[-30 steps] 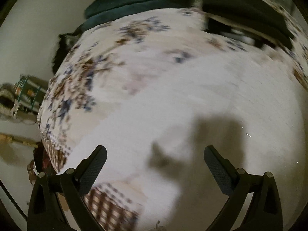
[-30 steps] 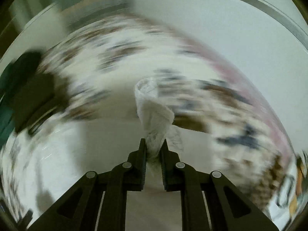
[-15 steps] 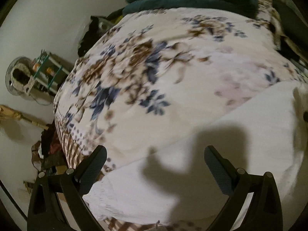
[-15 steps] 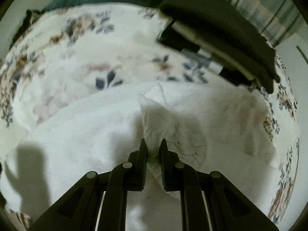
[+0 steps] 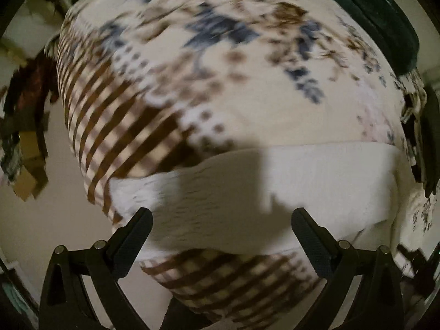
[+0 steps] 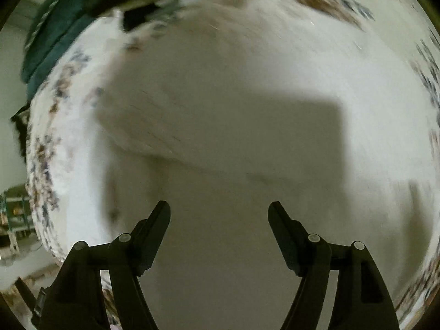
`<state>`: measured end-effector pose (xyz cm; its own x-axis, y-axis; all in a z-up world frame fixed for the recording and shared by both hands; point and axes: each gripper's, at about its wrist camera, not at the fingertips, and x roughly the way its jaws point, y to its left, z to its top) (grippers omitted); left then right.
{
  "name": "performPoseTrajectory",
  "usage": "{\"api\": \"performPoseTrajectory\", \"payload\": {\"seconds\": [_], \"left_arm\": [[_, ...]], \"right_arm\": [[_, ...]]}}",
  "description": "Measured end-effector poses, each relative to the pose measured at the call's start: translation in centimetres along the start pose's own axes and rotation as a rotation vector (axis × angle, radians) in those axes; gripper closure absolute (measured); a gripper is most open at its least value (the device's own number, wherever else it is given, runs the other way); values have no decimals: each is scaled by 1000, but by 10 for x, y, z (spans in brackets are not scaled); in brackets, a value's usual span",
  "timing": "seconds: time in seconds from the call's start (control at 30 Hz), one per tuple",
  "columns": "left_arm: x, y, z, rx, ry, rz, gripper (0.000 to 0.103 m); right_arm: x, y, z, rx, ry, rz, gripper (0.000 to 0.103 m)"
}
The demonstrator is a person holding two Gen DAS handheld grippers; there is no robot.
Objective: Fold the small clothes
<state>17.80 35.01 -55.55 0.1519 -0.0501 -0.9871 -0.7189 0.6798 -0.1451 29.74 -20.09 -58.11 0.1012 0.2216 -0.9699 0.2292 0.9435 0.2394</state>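
Observation:
A white cloth (image 5: pixel 275 181) lies flat on a bed with a floral cover (image 5: pixel 220 68), near the bed's front edge. My left gripper (image 5: pixel 221 225) is open and empty, just above the cloth's near edge. In the right wrist view the same white cloth (image 6: pixel 220 110) fills most of the frame, with a folded layer whose edge runs across the middle. My right gripper (image 6: pixel 219 217) is open and empty, close above the cloth. Both views are blurred by motion.
A dark green blanket (image 5: pixel 385 13) lies at the far side of the bed, also in the right wrist view (image 6: pixel 55 35). Dark folded clothes (image 5: pixel 429 143) sit at the right. The bed's checked border (image 5: pixel 110 126) drops to the floor (image 5: pixel 55 214) on the left.
My right gripper has opened and let go of the white cloth, which now lies flat. My left gripper has swung towards the bed's front corner and stays open.

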Motion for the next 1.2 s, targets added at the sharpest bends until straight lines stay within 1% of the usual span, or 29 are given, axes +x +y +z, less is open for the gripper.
{"api": "performPoseTrajectory", "payload": {"seconds": [0.07, 0.13, 0.17, 0.2, 0.23, 0.27, 0.3, 0.33, 0.4, 0.5, 0.53, 0.6, 0.63, 0.67, 0.7, 0.73, 0.77, 0.8, 0.83, 0.9, 0.97, 1.03, 1.07, 1.1, 1.13, 1.17, 1.2], "left_arm": [[18, 10, -1, -40, 31, -4, 0], [41, 22, 1, -106, 85, -8, 17], [51, 27, 2, -144, 106, -33, 28], [55, 30, 3, -166, 101, -51, 45], [53, 32, 5, -180, 69, -48, 58], [48, 33, 8, -186, 45, -66, 88], [41, 36, 11, -192, 15, -84, 98], [35, 38, 13, -198, -8, -91, 99], [12, 43, 23, -205, -87, -119, 100], [-7, 48, 34, -206, -130, -138, 99], [-10, 54, 36, -214, -127, -157, 97], [-9, 70, 36, -245, -95, -183, 93], [-7, 82, 33, -287, -63, -221, 89], [-4, 94, 26, -340, -37, -260, 78], [-1, 108, 15, -419, -12, -312, 66], [-1, 126, -2, -488, 2, -363, 58], [3, 133, -14, -552, 19, -411, 46], [9, 137, -28, -622, 48, -468, 45], [14, 140, -42, -668, 82, -511, 45], [26, 135, -60, -723, 140, -579, 45], [33, 130, -68, -755, 155, -616, 45], [45, 124, -67, -794, 160, -650, 45], [50, 122, -63, -814, 157, -650, 45], [54, 121, -60, -840, 146, -641, 48], [54, 123, -57, -872, 119, -612, 54], [51, 123, -54, -891, 92, -583, 97], [46, 122, -48, -896, 62, -575, 96]], "right_arm": [[10, -13, -9, 34, 37, -26, 27], [19, -23, -14, 57, 66, -40, 27], [21, -26, -18, 69, 76, -38, 27], [24, -27, -21, 83, 83, -34, 27], [27, -27, -24, 94, 89, -32, 27], [30, -27, -27, 101, 93, -30, 27], [31, -24, -30, 105, 96, -27, 27], [33, -20, -32, 106, 97, -25, 27], [34, -13, -37, 102, 93, -20, 27], [33, -4, -41, 78, 87, -19, 27], [33, 0, -44, 67, 85, -18, 27], [30, 3, -47, 47, 86, -20, 27], [29, 6, -49, 40, 89, -14, 28], [29, 8, -48, 41, 93, -6, 28], [27, 7, -49, 45, 97, 0, 28], [27, 7, -53, 52, 100, 5, 27], [26, 7, -55, 58, 101, 8, 27], [22, 5, -54, 63, 102, 11, 27], [21, 5, -55, 68, 103, 11, 28], [21, 7, -56, 70, 102, 7, 27], [26, 17, -52, 54, 103, -6, 28], [29, 27, -43, 35, 96, -20, 28], [27, 26, -43, 30, 92, -24, 28], [25, 25, -43, 29, 87, -24, 28], [24, 24, -42, 30, 83, -24, 28], [24, 23, -42, 32, 80, -28, 28], [24, 24, -41, 33, 76, -31, 28]]}}
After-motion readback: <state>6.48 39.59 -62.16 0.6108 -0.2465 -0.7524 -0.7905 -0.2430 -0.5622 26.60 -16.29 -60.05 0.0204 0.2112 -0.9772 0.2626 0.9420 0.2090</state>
